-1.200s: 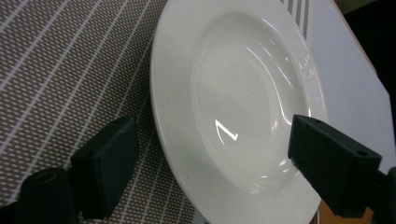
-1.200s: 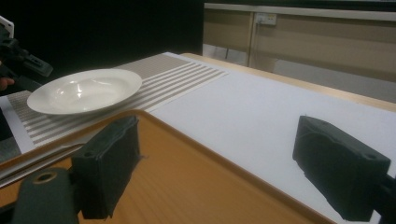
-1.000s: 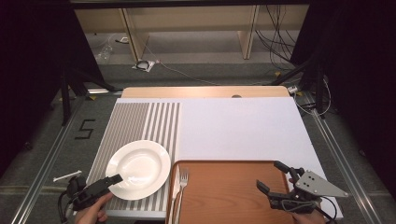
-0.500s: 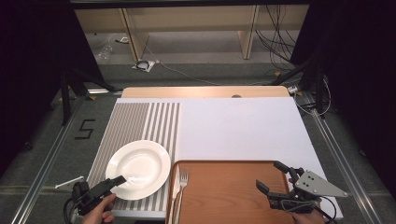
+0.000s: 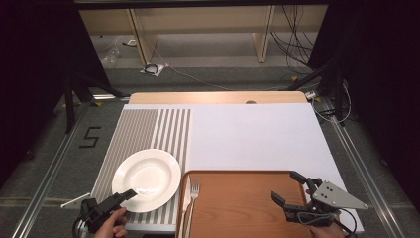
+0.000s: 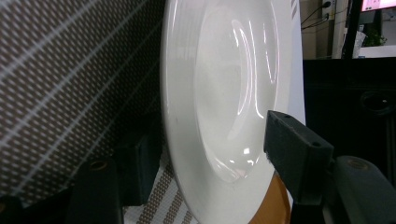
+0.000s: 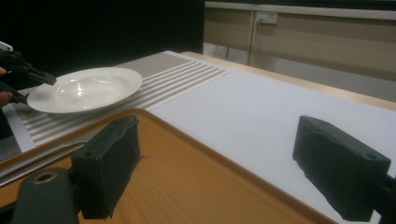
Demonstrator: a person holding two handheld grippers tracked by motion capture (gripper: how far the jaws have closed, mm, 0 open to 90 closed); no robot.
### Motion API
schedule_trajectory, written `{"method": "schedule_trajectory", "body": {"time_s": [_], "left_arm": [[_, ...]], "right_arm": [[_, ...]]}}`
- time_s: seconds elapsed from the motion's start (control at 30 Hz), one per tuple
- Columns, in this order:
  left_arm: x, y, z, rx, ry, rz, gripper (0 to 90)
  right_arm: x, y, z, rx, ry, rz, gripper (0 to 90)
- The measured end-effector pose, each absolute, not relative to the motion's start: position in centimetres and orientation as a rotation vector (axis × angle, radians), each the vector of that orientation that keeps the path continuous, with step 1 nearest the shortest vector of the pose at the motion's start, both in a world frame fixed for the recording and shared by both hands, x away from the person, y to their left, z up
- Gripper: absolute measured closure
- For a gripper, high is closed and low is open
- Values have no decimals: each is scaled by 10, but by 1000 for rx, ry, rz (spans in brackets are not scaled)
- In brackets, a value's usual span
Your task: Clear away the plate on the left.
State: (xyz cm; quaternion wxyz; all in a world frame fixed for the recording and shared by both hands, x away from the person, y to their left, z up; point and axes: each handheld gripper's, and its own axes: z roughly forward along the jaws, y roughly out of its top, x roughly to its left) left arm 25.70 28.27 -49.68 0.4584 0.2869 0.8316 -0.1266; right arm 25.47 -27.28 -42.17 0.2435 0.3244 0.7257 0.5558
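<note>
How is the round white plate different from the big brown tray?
The round white plate is glossy and lies on the striped mat; the big brown wooden tray is rectangular, matte and larger. The left tool has its jaws around the plate's rim; the right tool hovers open over the tray.

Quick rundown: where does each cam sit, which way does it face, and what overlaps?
High view: above the table's near edge, looking forward and down at the plate and tray; both hands with the left tongs and right tongs show.
Left gripper view: on the left tongs, rolled sideways, jaws straddling the plate rim.
Right gripper view: on the right tongs, low above the tray, facing the plate.
Shared: the plate appears in all three.
</note>
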Motion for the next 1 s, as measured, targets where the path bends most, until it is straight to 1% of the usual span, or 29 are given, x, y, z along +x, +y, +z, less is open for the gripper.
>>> {"method": "schedule_trajectory", "body": {"time_s": [0.47, 0.7, 1.0], "left_arm": [[254, 274, -503, 657, 2065, -293, 510], [255, 273, -505, 642, 2073, -281, 631], [257, 274, -509, 616, 2074, -301, 700]], "right_arm": [[255, -272, -422, 885, 1984, 1518, 157], [255, -272, -422, 885, 1985, 1518, 157], [255, -272, -422, 885, 1990, 1514, 157]]}}
